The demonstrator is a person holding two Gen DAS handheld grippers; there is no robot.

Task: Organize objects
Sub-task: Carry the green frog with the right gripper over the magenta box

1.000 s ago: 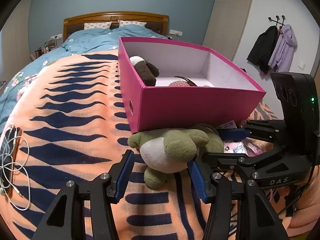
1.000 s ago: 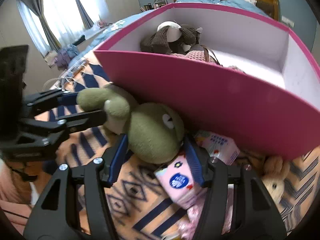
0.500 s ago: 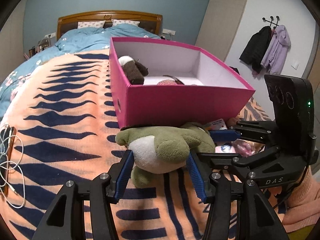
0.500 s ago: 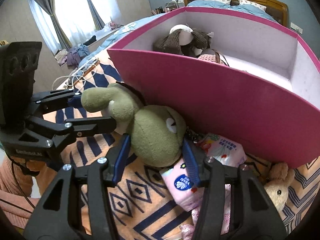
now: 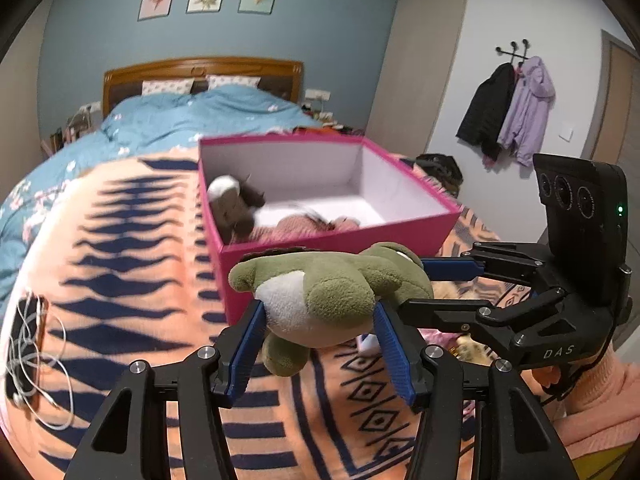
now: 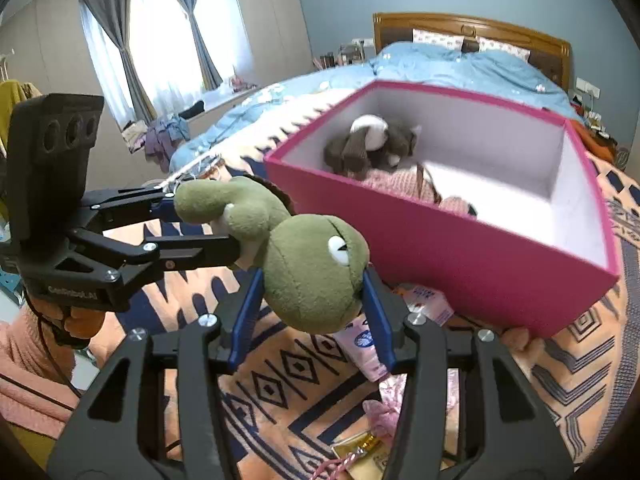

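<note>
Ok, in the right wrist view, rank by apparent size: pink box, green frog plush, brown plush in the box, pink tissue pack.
1. pink box
2. green frog plush, enlarged by nearness
3. brown plush
4. tissue pack, partly hidden, so its rank against the brown plush is unsure

Each gripper is built from matte black plastic linkage arms joined by round silver screw heads. The two fingers of the left gripper [image 5: 320, 320] and of the right gripper [image 6: 308, 300] are faced with ribbed blue pads [image 5: 244, 350]. A black upright block carrying three round lenses [image 5: 564, 190] and a green indicator light is mounted on the right gripper, seen at 3 o'clock in the left wrist view. White lettering is printed on each body. A thin black cable [image 6: 52, 356] is routed beneath the left unit. Fuzzy pink sleeves [image 6: 24, 376] are worn.
</note>
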